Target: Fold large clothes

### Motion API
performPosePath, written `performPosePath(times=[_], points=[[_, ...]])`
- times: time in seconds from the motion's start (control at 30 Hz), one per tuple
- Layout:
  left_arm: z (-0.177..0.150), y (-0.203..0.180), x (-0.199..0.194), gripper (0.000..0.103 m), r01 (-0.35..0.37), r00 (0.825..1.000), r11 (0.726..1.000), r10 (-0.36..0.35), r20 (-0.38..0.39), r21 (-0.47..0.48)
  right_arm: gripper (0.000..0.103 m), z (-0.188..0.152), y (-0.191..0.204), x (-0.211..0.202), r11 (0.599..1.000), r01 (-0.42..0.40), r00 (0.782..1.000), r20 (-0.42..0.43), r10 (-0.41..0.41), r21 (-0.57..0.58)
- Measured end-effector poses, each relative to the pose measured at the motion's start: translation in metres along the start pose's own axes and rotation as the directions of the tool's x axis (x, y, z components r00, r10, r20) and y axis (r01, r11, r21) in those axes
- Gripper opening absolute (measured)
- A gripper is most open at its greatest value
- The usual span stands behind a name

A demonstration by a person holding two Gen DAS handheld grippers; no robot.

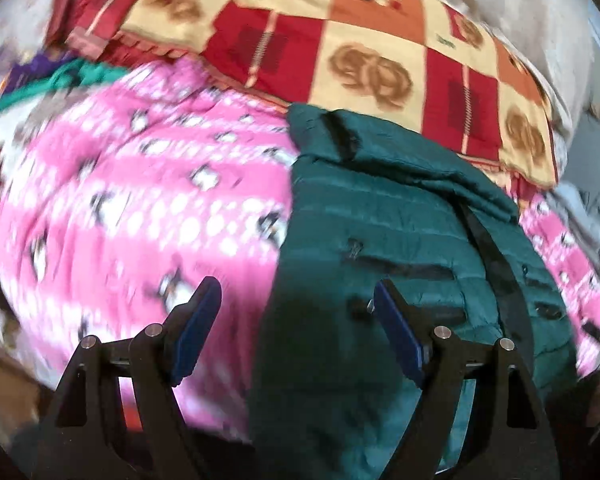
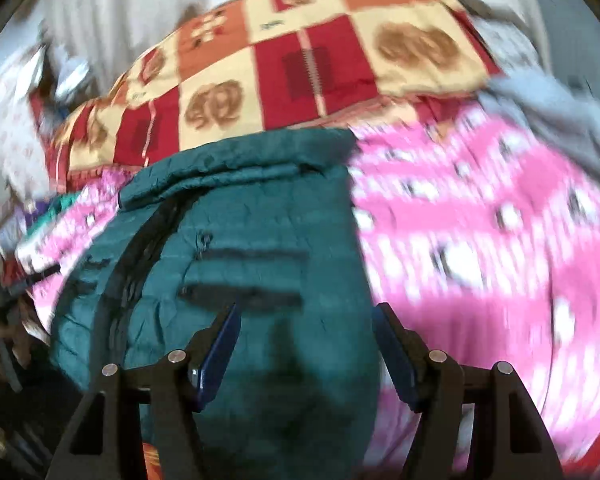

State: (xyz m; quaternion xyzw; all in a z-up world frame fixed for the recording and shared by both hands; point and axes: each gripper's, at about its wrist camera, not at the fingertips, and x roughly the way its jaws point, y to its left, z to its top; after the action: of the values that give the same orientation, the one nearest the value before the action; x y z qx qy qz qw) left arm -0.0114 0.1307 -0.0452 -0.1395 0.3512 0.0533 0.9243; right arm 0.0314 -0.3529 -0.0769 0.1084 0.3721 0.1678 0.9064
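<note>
A dark green quilted jacket [image 1: 400,240] lies folded lengthwise on a pink patterned blanket [image 1: 140,200]. It has black zip pockets and a black strip down its length. My left gripper [image 1: 298,300] is open and empty, above the jacket's left edge. In the right wrist view the jacket [image 2: 240,240] lies left of centre on the pink blanket [image 2: 480,240]. My right gripper [image 2: 306,324] is open and empty, above the jacket's near right edge.
A red, cream and orange checked quilt [image 1: 360,48] lies bunched behind the jacket; it also shows in the right wrist view [image 2: 300,64]. A grey cloth [image 2: 560,120] lies at the right. Teal and purple clothes [image 1: 48,76] sit at the far left.
</note>
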Motion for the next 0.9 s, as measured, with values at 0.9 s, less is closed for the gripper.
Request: performPosePath(times=[0.9], points=[[-0.054, -0.004, 0.022, 0.071, 0.205, 0.939, 0.976, -0.216, -0.269, -0.068, 0.066, -0.027, -0.015, 0.050, 0.985, -0.086, 0.971, -0.209, 0.117, 0.151]])
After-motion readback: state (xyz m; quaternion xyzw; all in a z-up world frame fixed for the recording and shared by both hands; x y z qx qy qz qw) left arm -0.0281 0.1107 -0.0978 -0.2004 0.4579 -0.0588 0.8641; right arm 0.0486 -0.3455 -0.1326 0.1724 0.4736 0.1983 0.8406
